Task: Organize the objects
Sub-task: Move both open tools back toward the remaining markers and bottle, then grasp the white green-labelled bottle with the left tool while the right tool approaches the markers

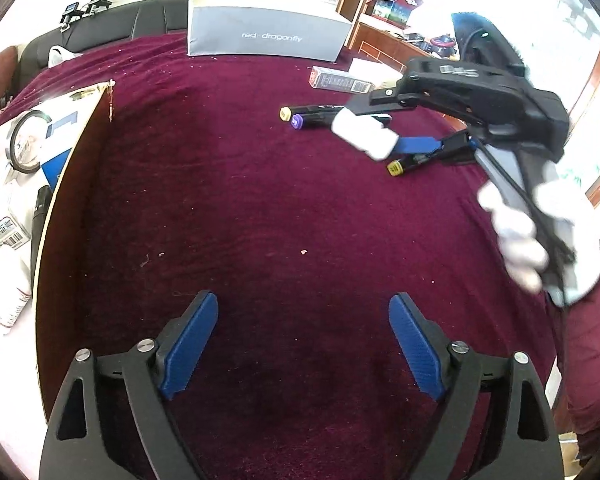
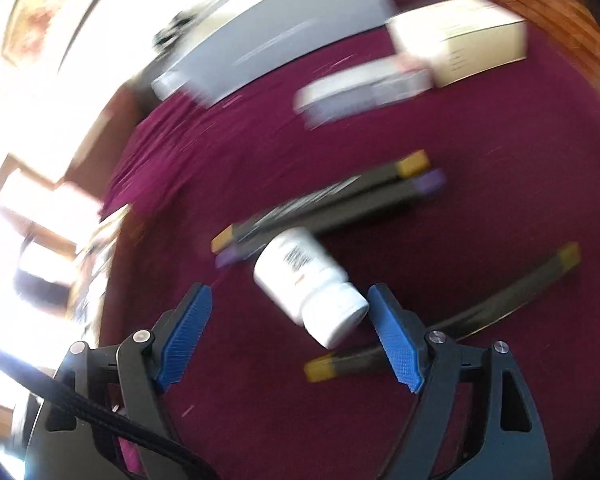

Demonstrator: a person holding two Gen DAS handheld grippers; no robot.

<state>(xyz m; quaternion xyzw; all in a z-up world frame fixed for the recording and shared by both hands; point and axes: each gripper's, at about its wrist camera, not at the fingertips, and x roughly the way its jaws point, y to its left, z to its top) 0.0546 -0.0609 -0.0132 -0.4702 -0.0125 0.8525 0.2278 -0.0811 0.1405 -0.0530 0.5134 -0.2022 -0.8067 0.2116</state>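
A white pill bottle (image 2: 312, 284) sits tilted between the fingers of my right gripper (image 2: 290, 288). Its cap is close to the right blue pad (image 2: 396, 340), and a clear gap separates it from the left pad, so the jaws are open. The picture is blurred, and I cannot tell whether the bottle rests on the cloth. The left wrist view shows that bottle (image 1: 364, 136) at the tips of the right gripper (image 1: 374, 128), which a white-gloved hand (image 1: 524, 248) holds. My left gripper (image 1: 304, 296) stands open over bare maroon cloth (image 1: 260, 200).
Two black markers (image 1: 316, 114) lie side by side, and a third (image 1: 404, 164) lies under the right gripper. An open cardboard box (image 1: 72, 184) with tape and packets stands at the left. A grey shoebox (image 1: 268, 28) and a small carton (image 1: 336, 80) are at the back.
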